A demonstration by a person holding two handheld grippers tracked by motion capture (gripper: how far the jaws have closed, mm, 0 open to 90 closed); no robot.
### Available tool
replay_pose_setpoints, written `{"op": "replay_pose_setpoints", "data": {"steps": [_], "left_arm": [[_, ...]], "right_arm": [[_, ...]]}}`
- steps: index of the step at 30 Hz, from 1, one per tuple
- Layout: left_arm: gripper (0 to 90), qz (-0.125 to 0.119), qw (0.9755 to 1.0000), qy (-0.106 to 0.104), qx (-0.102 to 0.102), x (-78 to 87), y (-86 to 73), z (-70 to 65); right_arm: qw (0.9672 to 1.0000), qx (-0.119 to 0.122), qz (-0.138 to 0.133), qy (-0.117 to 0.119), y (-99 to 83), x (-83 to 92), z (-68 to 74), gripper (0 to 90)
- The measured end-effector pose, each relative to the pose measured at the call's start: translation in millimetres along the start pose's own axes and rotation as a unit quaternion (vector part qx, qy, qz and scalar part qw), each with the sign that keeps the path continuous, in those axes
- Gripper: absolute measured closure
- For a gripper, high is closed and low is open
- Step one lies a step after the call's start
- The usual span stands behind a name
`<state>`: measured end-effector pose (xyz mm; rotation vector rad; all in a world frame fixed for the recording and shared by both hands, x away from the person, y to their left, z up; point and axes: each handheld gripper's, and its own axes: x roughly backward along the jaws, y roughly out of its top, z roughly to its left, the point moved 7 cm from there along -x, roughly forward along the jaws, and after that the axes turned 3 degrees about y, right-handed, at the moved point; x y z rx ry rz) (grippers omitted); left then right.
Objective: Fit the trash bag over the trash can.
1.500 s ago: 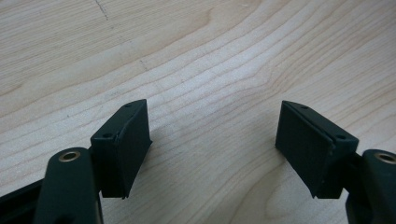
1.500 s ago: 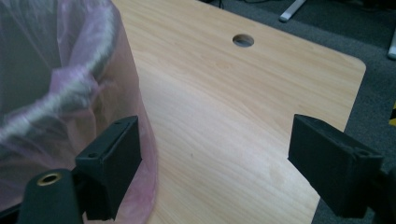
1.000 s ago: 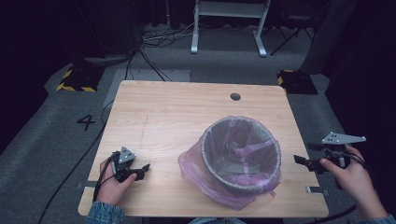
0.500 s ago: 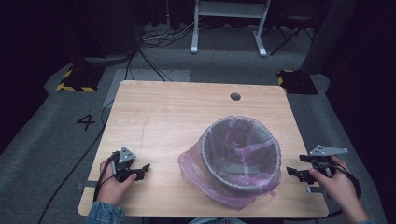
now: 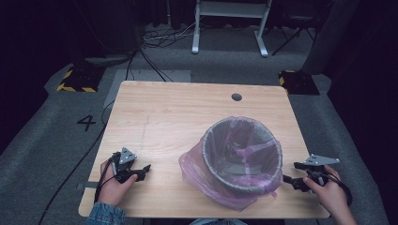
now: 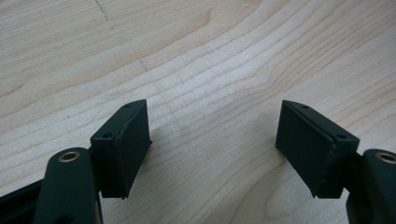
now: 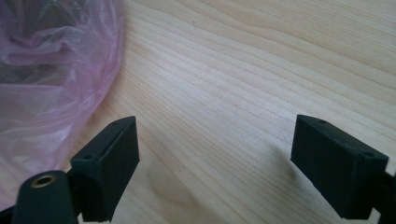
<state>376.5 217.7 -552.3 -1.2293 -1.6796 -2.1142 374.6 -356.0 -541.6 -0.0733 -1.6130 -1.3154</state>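
On a wooden table (image 5: 187, 117), both tools, left (image 5: 141, 171) and right (image 5: 292, 180), rest released beside a bin (image 5: 241, 154) whose thin, slippery pink bag (image 5: 197, 171) looks best pinched at its loose overhanging edge.

bin (image 5: 242, 152) on tabletop (image 5: 178, 112), right of centre, near the front edge | bag (image 5: 206, 176) lining the bin, spilling onto the tabletop at its front and left | left gripper (image 5: 143, 169) at front left, well apart from the bin | right gripper (image 5: 287, 179) at front right, just beside the bag | hole (image 5: 236, 97) behind the bin, near the far edge
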Motion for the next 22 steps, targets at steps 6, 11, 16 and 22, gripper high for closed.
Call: {"op": "replay_pose_setpoints", "data": {"steps": [6, 11, 16, 22], "left_arm": [[26.0, 0.0, 1.0, 0.0, 0.0, 0.0, 0.0, 0.0], [26.0, 0.0, 1.0, 0.0, 0.0, 0.0, 0.0, 0.0], [26.0, 0.0, 1.0, 0.0, 0.0, 0.0, 0.0, 0.0], [26.0, 0.0, 1.0, 0.0, 0.0, 0.0, 0.0, 0.0]], "right_arm": [[0.9995, -0.01, -0.023, -0.021, 1.7, -10.9, -4.0, 16.1], [0.9982, -0.003, -0.026, -0.054, 8.5, -20.5, -9.1, 14.3], [0.9972, -0.016, -0.026, -0.068, 14.3, -26.0, -14.1, 12.1], [0.9967, -0.02, -0.026, -0.074, 14.9, -27.0, -14.5, 10.9]]}}
